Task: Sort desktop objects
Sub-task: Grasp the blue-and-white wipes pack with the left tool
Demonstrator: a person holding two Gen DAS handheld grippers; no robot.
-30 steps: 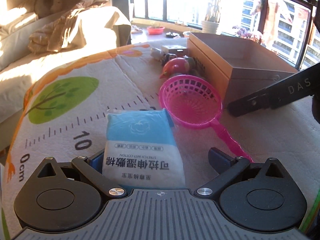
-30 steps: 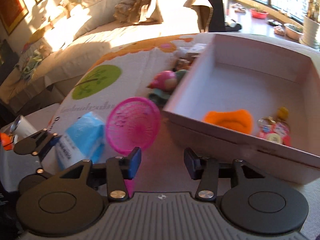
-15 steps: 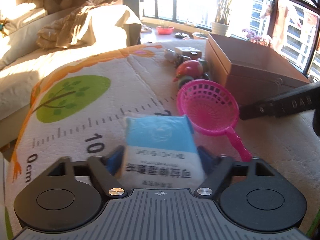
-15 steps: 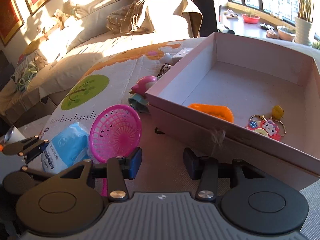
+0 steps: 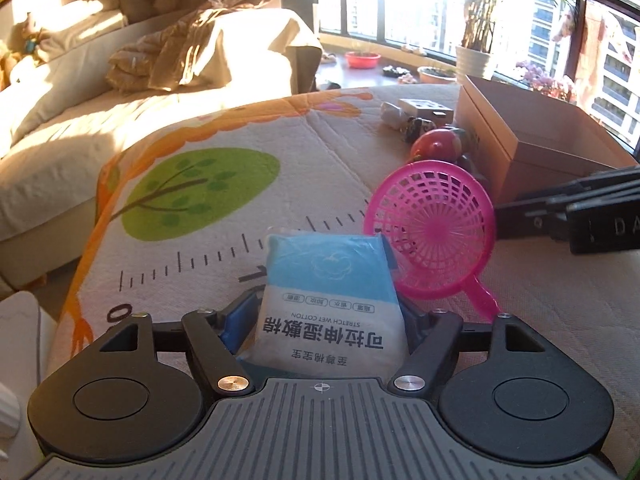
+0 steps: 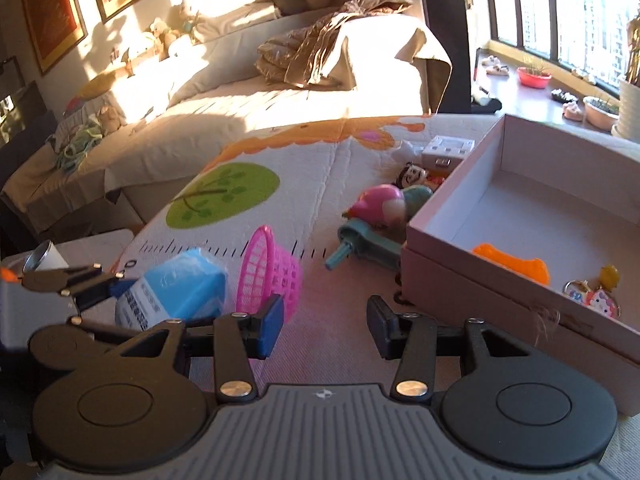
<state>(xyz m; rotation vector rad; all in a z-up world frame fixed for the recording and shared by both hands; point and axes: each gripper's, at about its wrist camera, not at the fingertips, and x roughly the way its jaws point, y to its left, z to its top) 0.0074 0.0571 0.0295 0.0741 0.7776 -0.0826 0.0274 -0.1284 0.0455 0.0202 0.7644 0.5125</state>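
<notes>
Left wrist shows your left tongs [image 5: 324, 320] clamped on the cotton pack [image 5: 330, 288]; right tongs [image 6: 325, 322] gape, idle; box [image 6: 496, 280] at two o'clock holds few items; sieve [image 6: 270, 272], toys [image 6: 380, 204] remain on the worktop.

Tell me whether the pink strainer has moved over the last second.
Yes. The pink strainer now stands tipped on edge; earlier it lay flat beside the box.

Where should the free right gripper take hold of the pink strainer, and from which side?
Probably by its straight handle, from above, jaws across its width. The pink strainer leans tilted against the cotton pack held in the left gripper; its round basket looks too wide for the right gripper.
</notes>
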